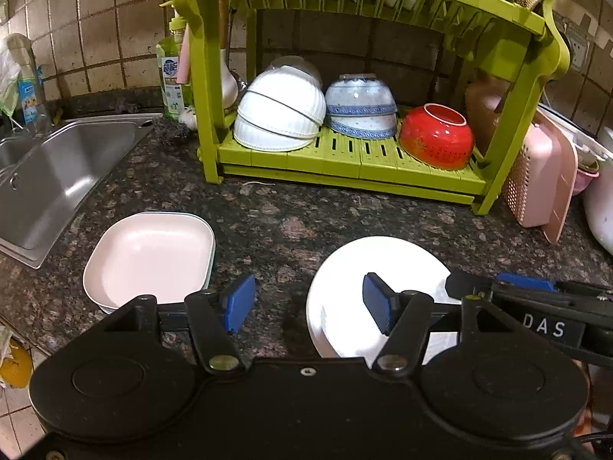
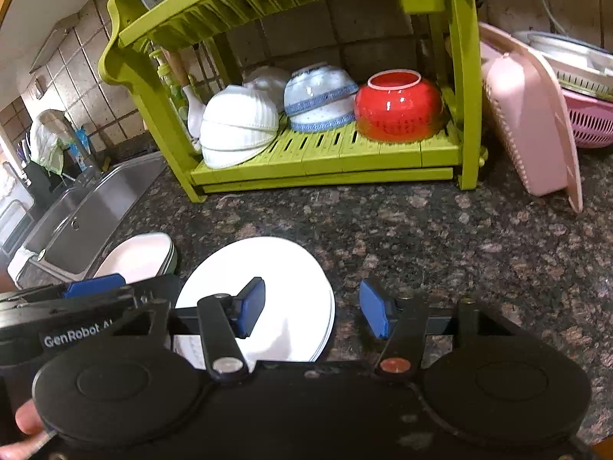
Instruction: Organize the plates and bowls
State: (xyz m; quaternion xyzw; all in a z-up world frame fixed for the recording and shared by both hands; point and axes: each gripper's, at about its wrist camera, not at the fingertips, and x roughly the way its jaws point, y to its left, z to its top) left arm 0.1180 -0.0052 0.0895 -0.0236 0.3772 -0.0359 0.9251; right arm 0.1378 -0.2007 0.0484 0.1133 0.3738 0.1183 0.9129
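Left gripper open; right gripper open.

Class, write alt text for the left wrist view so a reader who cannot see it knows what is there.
An open left gripper hovers over a dark granite counter, between stacked pink square dishes and a white round plate. Behind stands a green dish rack holding upturned white bowls, blue-patterned bowls and a red bowl; a steel sink lies left.
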